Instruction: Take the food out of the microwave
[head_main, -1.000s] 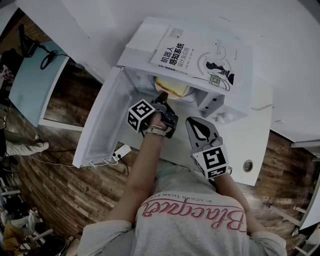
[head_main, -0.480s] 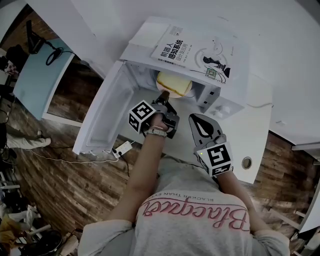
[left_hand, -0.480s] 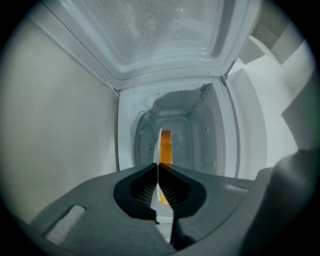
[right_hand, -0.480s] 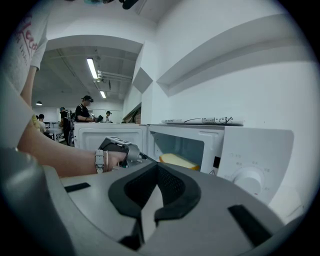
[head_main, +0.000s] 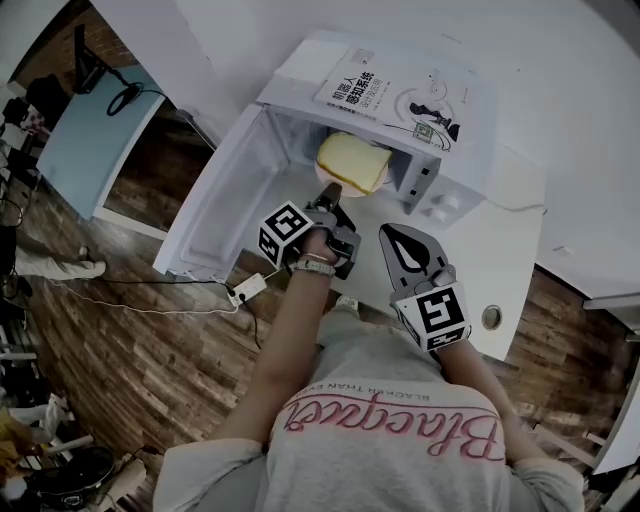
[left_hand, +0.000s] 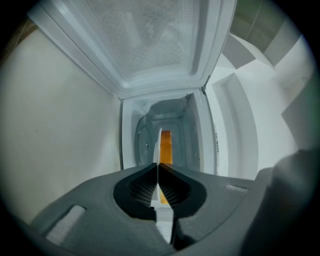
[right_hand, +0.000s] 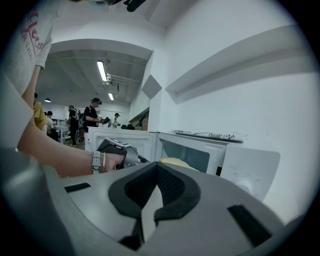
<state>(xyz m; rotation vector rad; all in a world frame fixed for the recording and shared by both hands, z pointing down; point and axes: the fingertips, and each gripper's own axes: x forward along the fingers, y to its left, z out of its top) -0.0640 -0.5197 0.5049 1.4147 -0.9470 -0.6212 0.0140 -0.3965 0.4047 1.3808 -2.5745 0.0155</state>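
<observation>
A white microwave (head_main: 441, 203) stands on the table with its door (head_main: 215, 200) swung open to the left. The food, a yellow loaf (head_main: 350, 163) on a thin white plate, sticks out of the microwave's opening. My left gripper (head_main: 327, 191) is shut on the plate's near rim. In the left gripper view the plate (left_hand: 157, 144) shows edge-on between the shut jaws (left_hand: 158, 172), with the orange-yellow food (left_hand: 166, 145) behind it and the cavity beyond. My right gripper (head_main: 392, 232) hangs shut and empty in front of the control panel, to the right of the left one (right_hand: 117, 152).
A book (head_main: 400, 95) lies on top of the microwave. The white table (head_main: 515, 260) has a round hole (head_main: 491, 318) near its front right edge. A power strip (head_main: 245, 293) lies on the wooden floor below the door. Several people stand far off in the right gripper view.
The plate with the food has come further out of the microwave, toward me, with the left gripper still shut on it. Both grippers have drawn back and risen a little.
</observation>
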